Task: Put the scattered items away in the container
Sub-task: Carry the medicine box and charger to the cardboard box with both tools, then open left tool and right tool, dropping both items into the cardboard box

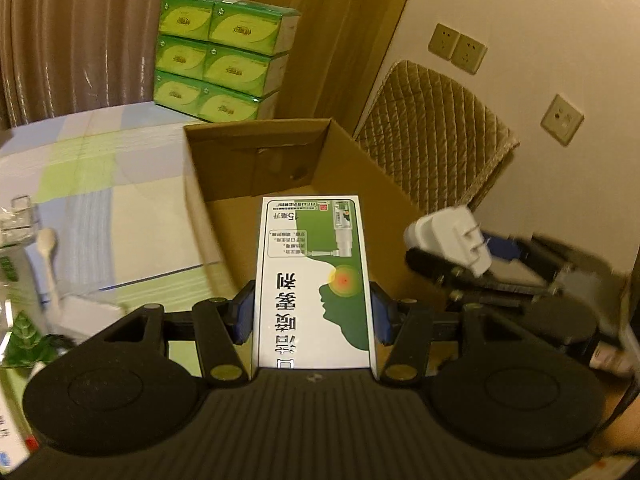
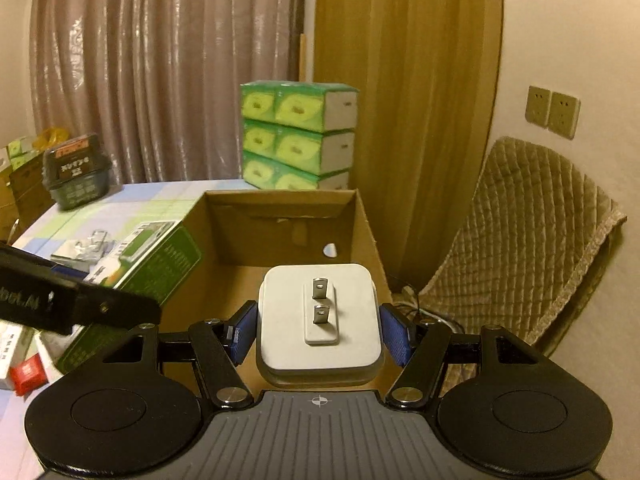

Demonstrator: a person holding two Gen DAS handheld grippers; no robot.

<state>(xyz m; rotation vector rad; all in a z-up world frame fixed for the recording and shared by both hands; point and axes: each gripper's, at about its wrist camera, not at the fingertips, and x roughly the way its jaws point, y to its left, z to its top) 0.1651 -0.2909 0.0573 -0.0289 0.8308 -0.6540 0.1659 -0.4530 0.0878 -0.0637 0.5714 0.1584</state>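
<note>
The left tool (image 1: 313, 316) is clamping a white-and-green medicine box (image 1: 316, 280) over the open cardboard box (image 1: 360, 176) on the table (image 1: 100, 184), while the right tool (image 2: 319, 332) is gripping a white plug adapter (image 2: 319, 320) above the same box's near edge

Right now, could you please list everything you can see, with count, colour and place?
cardboard box: one, brown, open, on table
medicine carton: one, white-green, in left gripper
charger plug: one, white, in right gripper
tissue packs: one stack, green, behind box
chair: one, tan quilted cover, right of box
wall sockets: beige
left gripper: black, blue pads
right gripper: black, blue pads
</note>
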